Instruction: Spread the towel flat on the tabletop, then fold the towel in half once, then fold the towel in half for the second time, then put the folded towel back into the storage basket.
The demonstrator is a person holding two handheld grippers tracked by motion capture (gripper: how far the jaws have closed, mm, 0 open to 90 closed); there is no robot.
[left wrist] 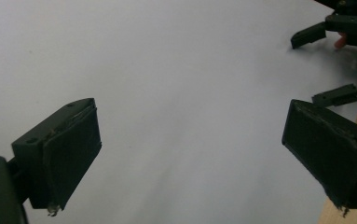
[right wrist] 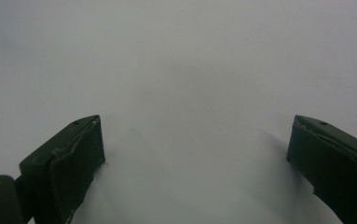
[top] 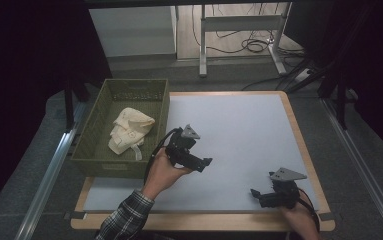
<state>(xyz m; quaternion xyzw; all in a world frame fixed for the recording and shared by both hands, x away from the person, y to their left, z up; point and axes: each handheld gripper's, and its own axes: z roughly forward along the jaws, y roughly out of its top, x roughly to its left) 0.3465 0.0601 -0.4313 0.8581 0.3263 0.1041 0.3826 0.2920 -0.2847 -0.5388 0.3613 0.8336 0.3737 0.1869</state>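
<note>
A cream cloth (top: 129,131) lies crumpled inside the olive green basket (top: 97,152) at the table's left edge. My left gripper (top: 205,163) hovers over the white mat (top: 239,130) just right of the basket, open, nothing between its jaws; in the left gripper view (left wrist: 190,154) the pads stand wide apart over bare mat. My right gripper (top: 255,194) rests low near the front right corner, open and empty; the right gripper view (right wrist: 195,158) has its jaws spread over plain white surface. The right gripper (left wrist: 325,60) also appears at the top right of the left gripper view.
The mat covers a wooden table (top: 306,150) with a bare rim. Beyond the table stand a white cabinet (top: 134,30) and a metal desk frame (top: 239,30) with cables on the floor. Metal rails (top: 44,180) run along both sides.
</note>
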